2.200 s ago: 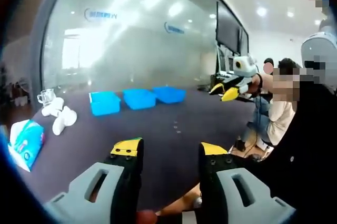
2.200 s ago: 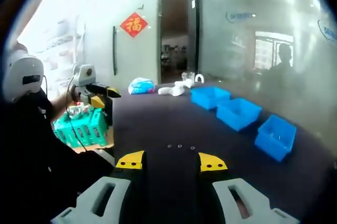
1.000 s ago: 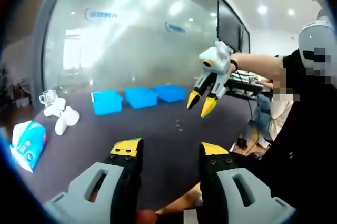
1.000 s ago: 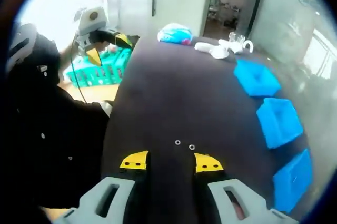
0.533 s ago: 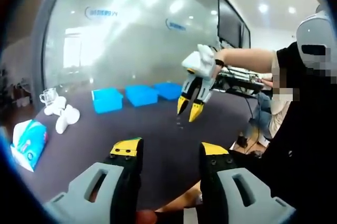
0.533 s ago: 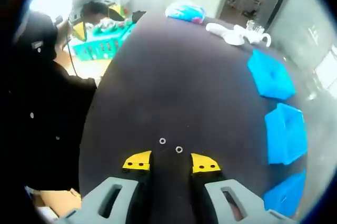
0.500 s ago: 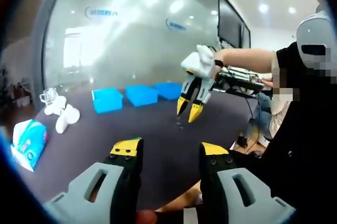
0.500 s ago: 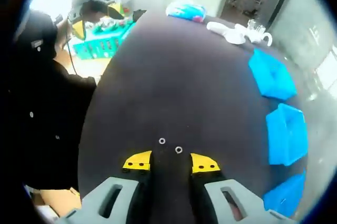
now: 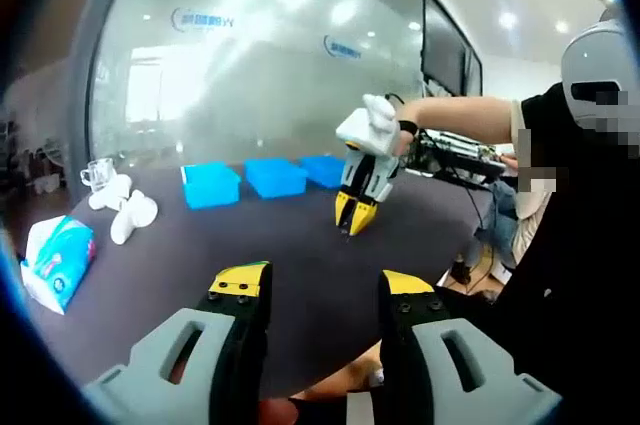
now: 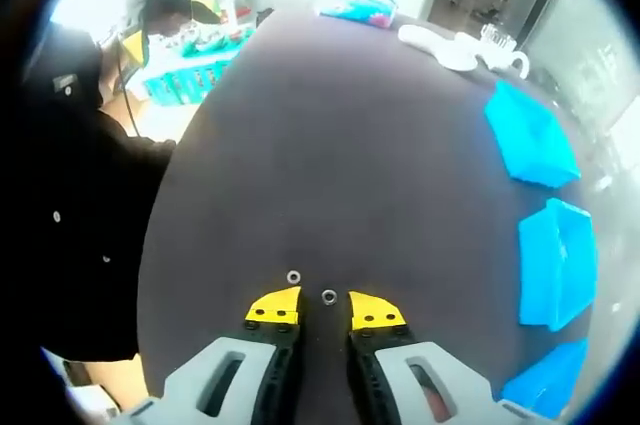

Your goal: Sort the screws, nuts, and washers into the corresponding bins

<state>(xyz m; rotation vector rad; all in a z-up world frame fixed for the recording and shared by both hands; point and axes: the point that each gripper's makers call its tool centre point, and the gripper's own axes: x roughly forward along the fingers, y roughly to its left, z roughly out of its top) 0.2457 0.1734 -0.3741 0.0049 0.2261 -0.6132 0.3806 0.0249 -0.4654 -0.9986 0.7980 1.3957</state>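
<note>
Showing three blue bins point(image 10: 550, 263), contents unclear, washers point(image 10: 328, 296) near right gripper point(image 10: 324, 306)

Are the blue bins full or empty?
Empty, as far as shows. The blue bins look bare blue inside, and two small rings lie on the table.

Dark table point(image 10: 340, 145), matte top, rounded edge. Three blue bins point(image 9: 272, 176) in a row along the far side, close together, each apart from its neighbour. Two small metal rings point(image 10: 311, 287) lying flat near the front edge, side by side, not touching; too small to tell nut from washer. At one end: white cloth-like items point(image 9: 125, 210), a clear glass cup point(image 9: 97, 174) beside them, and a blue-and-white tissue pack point(image 9: 55, 263) near the corner.
</note>
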